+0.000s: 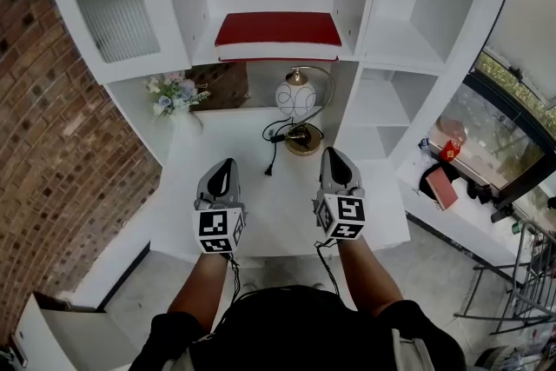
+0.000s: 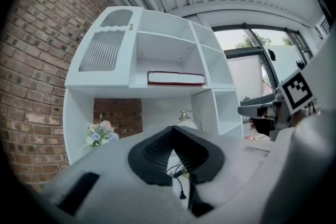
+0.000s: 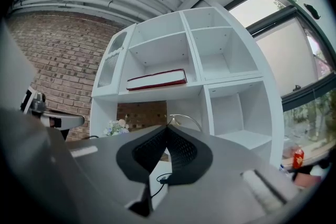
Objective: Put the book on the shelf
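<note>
Head view: from high above the person, facing steeply down onto the white desk surface and the tall white shelf unit behind it.
Left gripper view: low over the surface, looking level along its jaws, left of centre, near the unit.
Right gripper view: likewise, right of centre.
Shared: all three show the flat-lying red-covered book and the round white globe lamp.

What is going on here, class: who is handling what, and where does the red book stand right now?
A person holds a two-jaw gripper in each hand above a white desk. The left gripper and the right gripper both have their jaws shut with nothing between them. The red book lies flat on the middle shelf, touched by neither gripper, so the job looks done. A lamp and flowers sit beneath it.
</note>
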{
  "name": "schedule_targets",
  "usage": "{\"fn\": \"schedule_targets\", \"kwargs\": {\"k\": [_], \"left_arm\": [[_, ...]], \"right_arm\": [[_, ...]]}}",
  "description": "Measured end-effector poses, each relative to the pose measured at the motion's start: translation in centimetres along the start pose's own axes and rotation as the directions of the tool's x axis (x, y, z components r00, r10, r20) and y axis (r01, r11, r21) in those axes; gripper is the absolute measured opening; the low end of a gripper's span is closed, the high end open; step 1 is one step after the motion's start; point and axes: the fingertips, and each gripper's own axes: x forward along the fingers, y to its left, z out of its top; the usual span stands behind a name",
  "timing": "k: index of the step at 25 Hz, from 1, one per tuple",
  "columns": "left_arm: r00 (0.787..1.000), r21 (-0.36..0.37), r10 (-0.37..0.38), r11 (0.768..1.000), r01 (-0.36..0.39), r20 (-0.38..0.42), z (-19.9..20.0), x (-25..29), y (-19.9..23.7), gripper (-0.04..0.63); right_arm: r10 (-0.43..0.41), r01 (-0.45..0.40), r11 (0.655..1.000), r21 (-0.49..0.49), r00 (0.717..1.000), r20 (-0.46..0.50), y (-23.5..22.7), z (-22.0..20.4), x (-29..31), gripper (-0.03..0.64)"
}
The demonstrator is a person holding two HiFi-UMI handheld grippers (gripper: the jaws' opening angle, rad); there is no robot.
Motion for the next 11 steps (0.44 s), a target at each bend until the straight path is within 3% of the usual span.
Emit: {"fn": "schedule_targets", "kwargs": {"k": [11], "left_arm": [[1.000,-0.074,-0.025,0.997,0.024,-0.017,-0.91,-0.02,-0.58,0.003]], "right_arm": [[-0.007,0.007,1.000,0.009,1.000,-0.016,0.02,-0.74,-0.32,0.011]]}}
